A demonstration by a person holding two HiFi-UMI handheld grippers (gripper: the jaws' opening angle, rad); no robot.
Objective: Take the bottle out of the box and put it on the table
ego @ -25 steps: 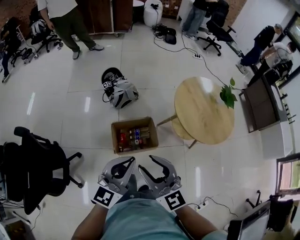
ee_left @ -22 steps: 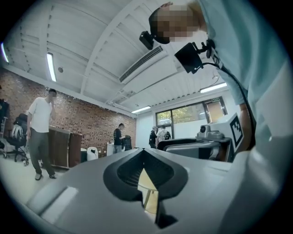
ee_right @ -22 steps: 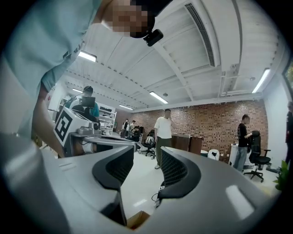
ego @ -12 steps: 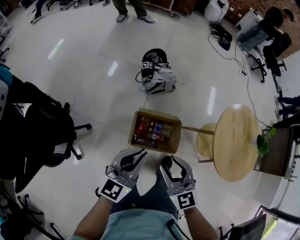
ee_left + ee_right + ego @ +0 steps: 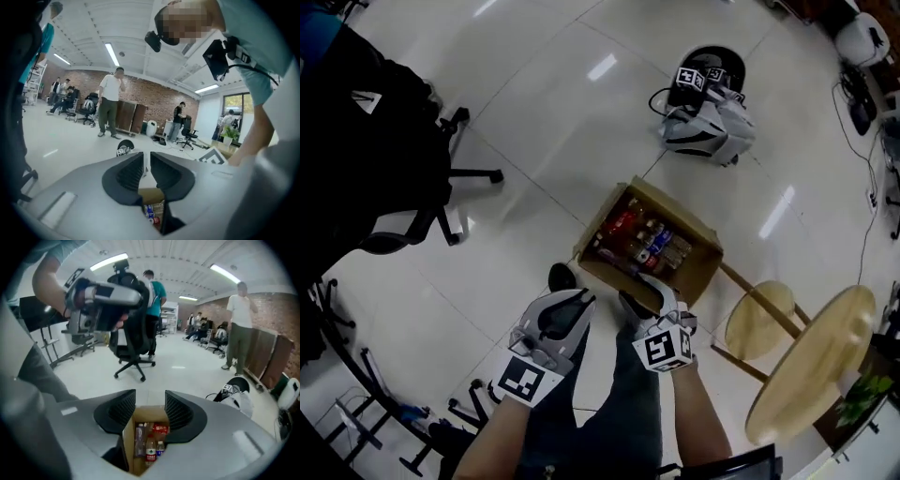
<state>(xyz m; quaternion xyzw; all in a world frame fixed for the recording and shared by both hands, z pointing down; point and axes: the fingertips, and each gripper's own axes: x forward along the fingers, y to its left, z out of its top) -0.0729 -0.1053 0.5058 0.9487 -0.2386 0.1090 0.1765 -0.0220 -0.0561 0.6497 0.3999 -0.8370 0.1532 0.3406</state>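
Site: open-plan office or lab workspace. Evidence, placed from the cardboard box (image 5: 703,274) on the floor:
- glossy white tile floor (image 5: 525,122) all round it
- black swivel office chair (image 5: 384,141) to its left in the head view
- round wooden table (image 5: 811,375) at its lower right
- power cable (image 5: 869,178) beyond it, upper right
- brick back wall (image 5: 154,101) well beyond it, people (image 5: 110,101) standing before it
- ceiling strip lights (image 5: 111,54) overhead

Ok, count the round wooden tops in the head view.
2: the large table top at lower right, and a smaller round top just left of it, near the box. None looks hidden.
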